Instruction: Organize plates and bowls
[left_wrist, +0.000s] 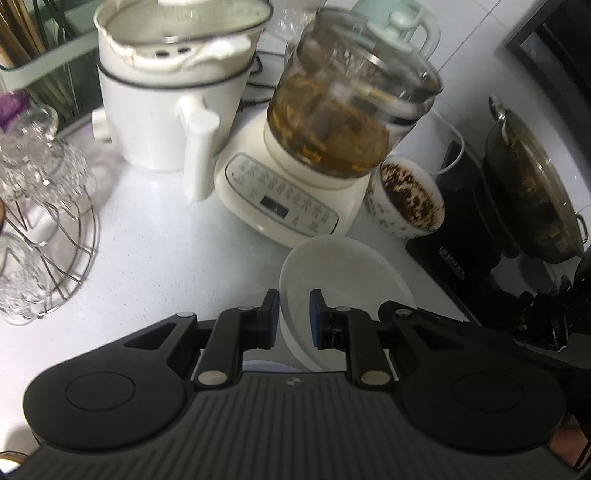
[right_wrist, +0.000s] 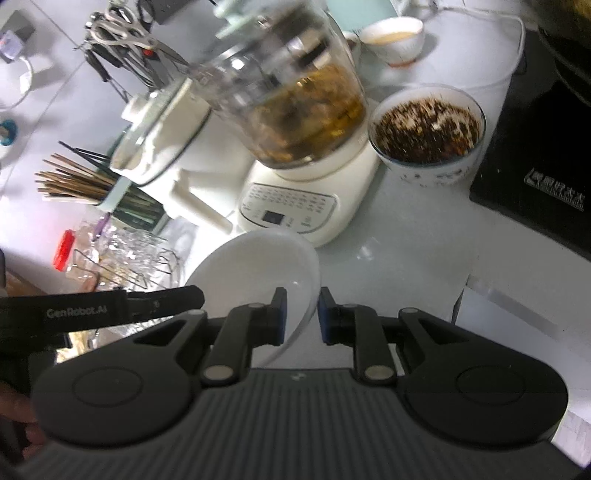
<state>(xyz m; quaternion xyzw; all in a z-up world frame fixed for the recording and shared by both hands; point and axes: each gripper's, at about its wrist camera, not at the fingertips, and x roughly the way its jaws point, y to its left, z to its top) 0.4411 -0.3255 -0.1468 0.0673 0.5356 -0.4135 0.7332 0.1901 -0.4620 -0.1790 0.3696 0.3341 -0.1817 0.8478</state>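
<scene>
A white shallow bowl (left_wrist: 351, 273) hangs a little above the white counter (left_wrist: 166, 240), in front of the cream kettle base. My left gripper (left_wrist: 294, 317) is shut on the bowl's left rim, which runs between its blue pads. In the right wrist view the same bowl (right_wrist: 255, 266) has its right rim pinched in my right gripper (right_wrist: 302, 314). The left gripper's black arm (right_wrist: 147, 302) reaches in to the bowl's other side. The bowl's near part is hidden behind the gripper bodies.
Behind the bowl stand a cream electric kettle with a glass pot (left_wrist: 332, 129) and a white cooker pot (left_wrist: 166, 110). A patterned bowl of dark bits (left_wrist: 406, 199) sits next to a black hob (left_wrist: 461, 229) with a wok (left_wrist: 532, 184). Glass cups on a wire rack (left_wrist: 44, 206) fill the left.
</scene>
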